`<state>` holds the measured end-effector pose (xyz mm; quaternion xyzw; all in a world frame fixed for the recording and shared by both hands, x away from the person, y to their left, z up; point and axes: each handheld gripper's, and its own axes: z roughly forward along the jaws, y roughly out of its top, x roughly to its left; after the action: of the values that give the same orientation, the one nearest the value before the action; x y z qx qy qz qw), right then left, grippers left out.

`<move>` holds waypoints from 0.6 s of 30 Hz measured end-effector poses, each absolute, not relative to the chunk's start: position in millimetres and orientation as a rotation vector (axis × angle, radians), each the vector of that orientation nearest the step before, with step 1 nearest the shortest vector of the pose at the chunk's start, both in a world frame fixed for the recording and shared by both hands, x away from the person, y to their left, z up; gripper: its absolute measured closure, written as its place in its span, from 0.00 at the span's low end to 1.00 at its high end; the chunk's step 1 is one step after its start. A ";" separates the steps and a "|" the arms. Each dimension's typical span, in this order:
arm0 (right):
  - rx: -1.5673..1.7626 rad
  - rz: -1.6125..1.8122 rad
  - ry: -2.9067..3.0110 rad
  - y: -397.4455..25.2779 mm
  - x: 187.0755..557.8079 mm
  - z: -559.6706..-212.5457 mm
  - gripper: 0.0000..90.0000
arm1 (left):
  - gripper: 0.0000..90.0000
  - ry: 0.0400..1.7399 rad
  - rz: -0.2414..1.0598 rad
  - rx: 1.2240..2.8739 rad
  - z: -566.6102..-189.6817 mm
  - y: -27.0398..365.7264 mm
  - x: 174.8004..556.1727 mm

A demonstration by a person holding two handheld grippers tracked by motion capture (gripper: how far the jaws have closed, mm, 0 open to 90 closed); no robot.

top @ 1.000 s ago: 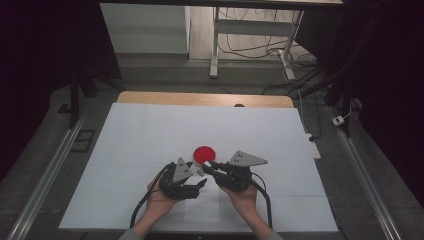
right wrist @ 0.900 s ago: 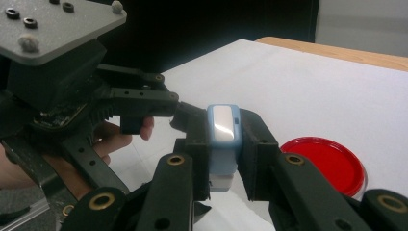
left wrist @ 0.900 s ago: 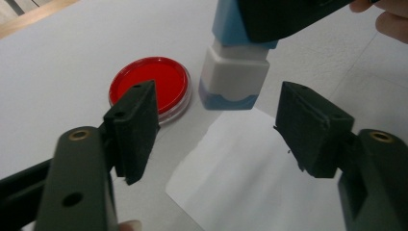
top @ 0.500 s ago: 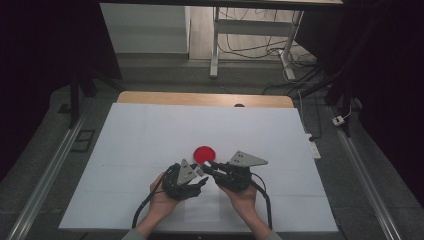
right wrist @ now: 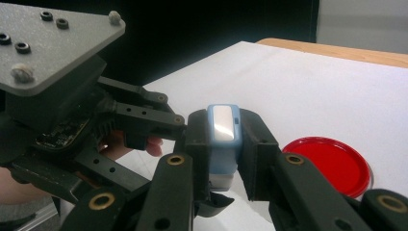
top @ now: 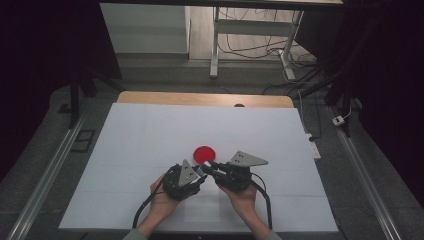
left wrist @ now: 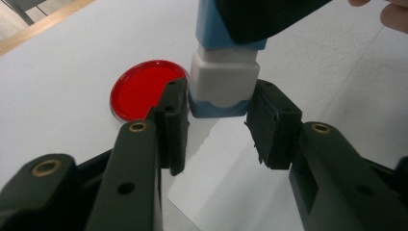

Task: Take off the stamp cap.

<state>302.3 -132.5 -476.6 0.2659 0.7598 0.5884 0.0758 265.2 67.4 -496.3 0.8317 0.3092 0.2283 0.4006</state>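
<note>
A small blue and white stamp (right wrist: pixel 223 122) is clamped between the jaws of my right gripper (right wrist: pixel 222 132), which is shut on its blue body. In the left gripper view its white lower part (left wrist: pixel 222 79) hangs just above the table. My left gripper (left wrist: pixel 216 103) is open around that white part. One of its pads (left wrist: pixel 174 110) touches it, while the other pad (left wrist: pixel 269 120) stands slightly off. A red round dish (top: pixel 204 153) lies just beyond both grippers, and both gripper views also catch the red dish (left wrist: pixel 142 89) (right wrist: pixel 332 163). In the high view the left gripper (top: pixel 199 172) and right gripper (top: pixel 207 165) meet tip to tip.
The white table cover (top: pixel 150 130) stretches wide on all sides, with a wooden table edge (top: pixel 200 98) at the back. A sheet of white paper (left wrist: pixel 226 168) lies under the grippers. Metal rails (top: pixel 45 175) run along both sides of the table.
My left gripper has edged a little right toward the tip of the right gripper. The red dish and the right hand have stayed in place.
</note>
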 end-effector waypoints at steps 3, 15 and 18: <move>0.799 1.765 2.275 -132.5 302.1 -476.7 0.84 | 0.67 0.781 0.581 2.111 -496.9 66.7 265.1; 0.805 1.771 2.265 -132.3 301.3 -477.8 0.84 | 0.68 0.793 0.574 2.113 -497.2 67.7 266.1; 0.805 1.772 2.262 -132.5 301.2 -477.8 0.84 | 0.68 0.793 0.572 2.114 -497.4 67.8 266.3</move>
<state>301.2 -132.5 -477.8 0.2691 0.7555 0.5921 0.0787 266.3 67.8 -497.4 0.8338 0.3127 0.2257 0.3949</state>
